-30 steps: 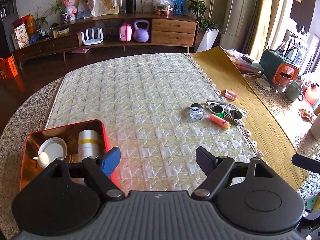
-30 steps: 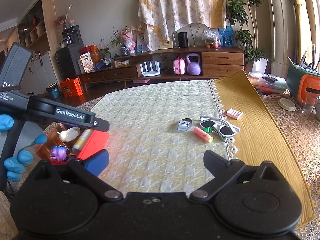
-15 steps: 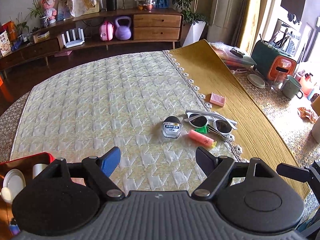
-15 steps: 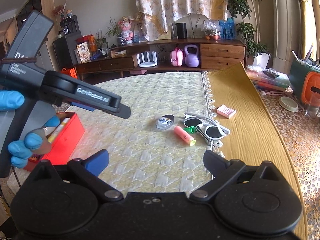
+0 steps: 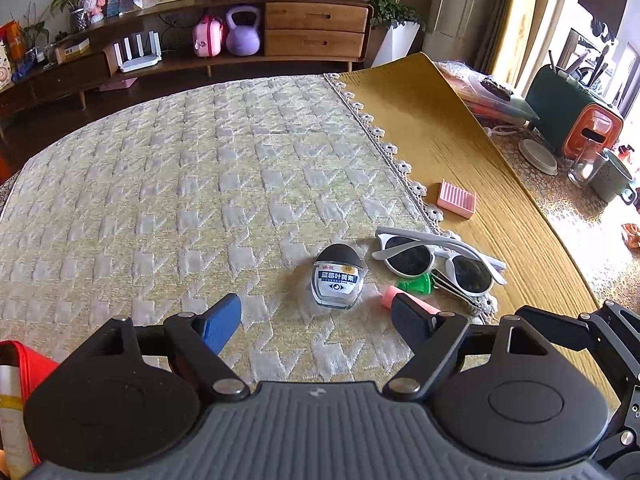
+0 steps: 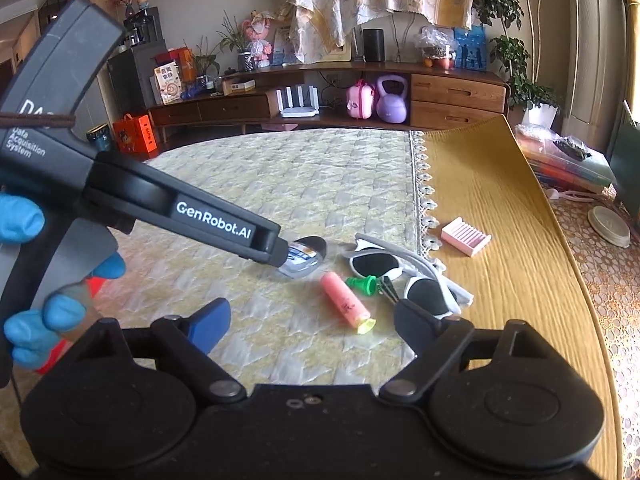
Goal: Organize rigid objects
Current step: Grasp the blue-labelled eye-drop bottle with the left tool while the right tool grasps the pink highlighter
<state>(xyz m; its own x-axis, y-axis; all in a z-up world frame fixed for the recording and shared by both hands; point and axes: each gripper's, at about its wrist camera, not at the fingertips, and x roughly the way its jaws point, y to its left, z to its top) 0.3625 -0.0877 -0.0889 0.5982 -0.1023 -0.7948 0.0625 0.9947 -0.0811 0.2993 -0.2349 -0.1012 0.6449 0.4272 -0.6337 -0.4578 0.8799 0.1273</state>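
Note:
A small clear bottle with a black cap and a blue label (image 5: 338, 282) lies on the quilted cloth, just ahead of my open left gripper (image 5: 318, 322). It also shows in the right wrist view (image 6: 305, 255), partly behind the left gripper's body (image 6: 224, 226). Beside it lie white sunglasses (image 5: 434, 260), a pink highlighter (image 6: 346, 302), a green cap piece (image 5: 416, 284) and a pink ribbed block (image 5: 457, 199). My right gripper (image 6: 310, 322) is open and empty, short of the highlighter. The red box (image 5: 28, 360) sits at the left edge.
A yellow runner (image 5: 460, 148) covers the table's right side. A toaster-like appliance (image 5: 572, 116), a mug (image 5: 612, 178) and a lid (image 5: 538, 152) stand far right. A wooden sideboard (image 5: 240, 28) lies beyond the table.
My left gripper has swung right from over the red box to the small bottle. My right gripper has moved closer to the highlighter and sunglasses. Both stayed open.

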